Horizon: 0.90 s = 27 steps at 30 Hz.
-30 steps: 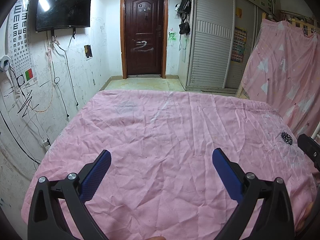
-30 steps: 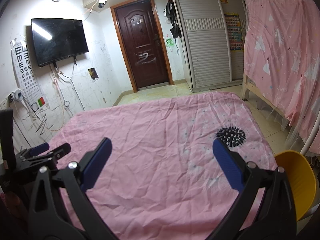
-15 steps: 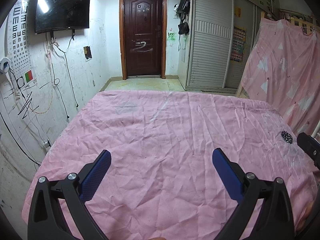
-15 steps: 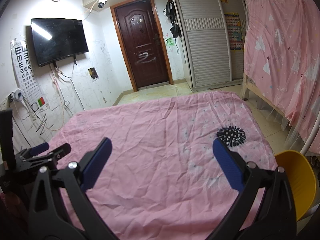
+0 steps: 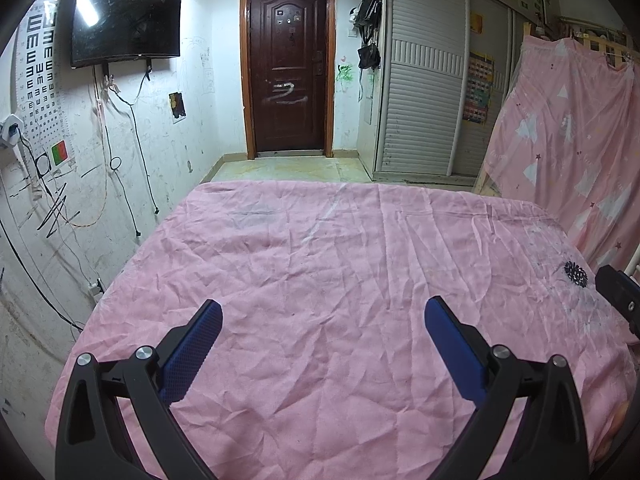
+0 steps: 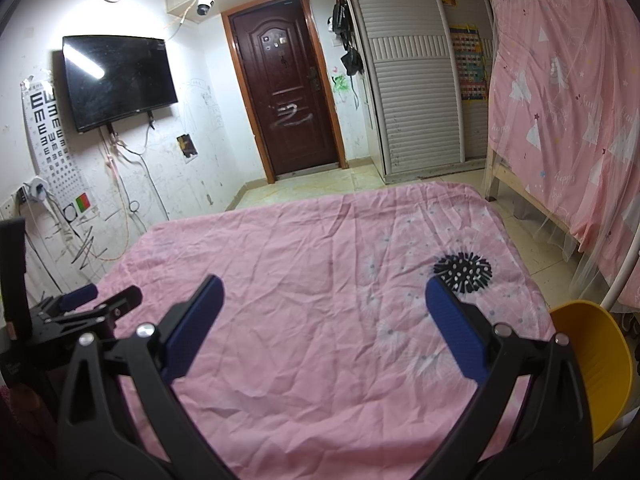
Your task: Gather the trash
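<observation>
With both your left gripper (image 5: 322, 316) and right gripper (image 6: 324, 294) gaping empty over the pink sheet (image 5: 320, 264), you risk pinching cloth, since no trash shows.

Left gripper (image 5: 322, 316): blue-padded fingers (image 5: 190, 350) spread wide, nothing between, level, pointing forward. Right gripper (image 6: 324, 298): fingers (image 6: 454, 330) likewise wide apart, empty, level. Left gripper visible at left edge of right view.

Scuffed white wall (image 6: 208, 128), dark door (image 5: 289, 68), possibly tiled floor (image 5: 288, 168)
</observation>
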Each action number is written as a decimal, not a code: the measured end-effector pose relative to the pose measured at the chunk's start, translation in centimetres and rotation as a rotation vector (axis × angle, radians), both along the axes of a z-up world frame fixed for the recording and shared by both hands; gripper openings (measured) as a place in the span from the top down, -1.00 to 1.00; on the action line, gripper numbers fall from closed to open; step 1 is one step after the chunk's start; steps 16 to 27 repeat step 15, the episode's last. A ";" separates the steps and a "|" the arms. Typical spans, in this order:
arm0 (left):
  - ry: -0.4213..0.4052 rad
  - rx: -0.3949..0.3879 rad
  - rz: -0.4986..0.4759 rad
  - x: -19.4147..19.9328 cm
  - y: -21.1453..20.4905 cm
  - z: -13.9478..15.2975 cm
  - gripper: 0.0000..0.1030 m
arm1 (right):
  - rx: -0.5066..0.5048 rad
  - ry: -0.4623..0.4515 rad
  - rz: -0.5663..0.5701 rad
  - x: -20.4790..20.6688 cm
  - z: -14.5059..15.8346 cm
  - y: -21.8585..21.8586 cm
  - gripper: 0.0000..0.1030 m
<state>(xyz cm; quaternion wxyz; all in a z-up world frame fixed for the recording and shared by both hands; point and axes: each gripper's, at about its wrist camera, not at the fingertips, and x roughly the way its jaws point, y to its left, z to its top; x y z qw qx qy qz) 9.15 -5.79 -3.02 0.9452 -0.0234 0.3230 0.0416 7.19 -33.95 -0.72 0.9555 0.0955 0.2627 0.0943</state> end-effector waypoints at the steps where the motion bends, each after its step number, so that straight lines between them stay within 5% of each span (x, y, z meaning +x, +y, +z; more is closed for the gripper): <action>1: 0.001 -0.002 0.003 0.0 0.1 0.0 -0.82 | 0.000 0.001 0.000 0.0 0.0 0.0 -0.88; 27: 0.020 -0.011 0.013 0.4 0.6 0.0 -0.82 | -0.001 0.001 0.000 0.0 0.0 0.0 -0.88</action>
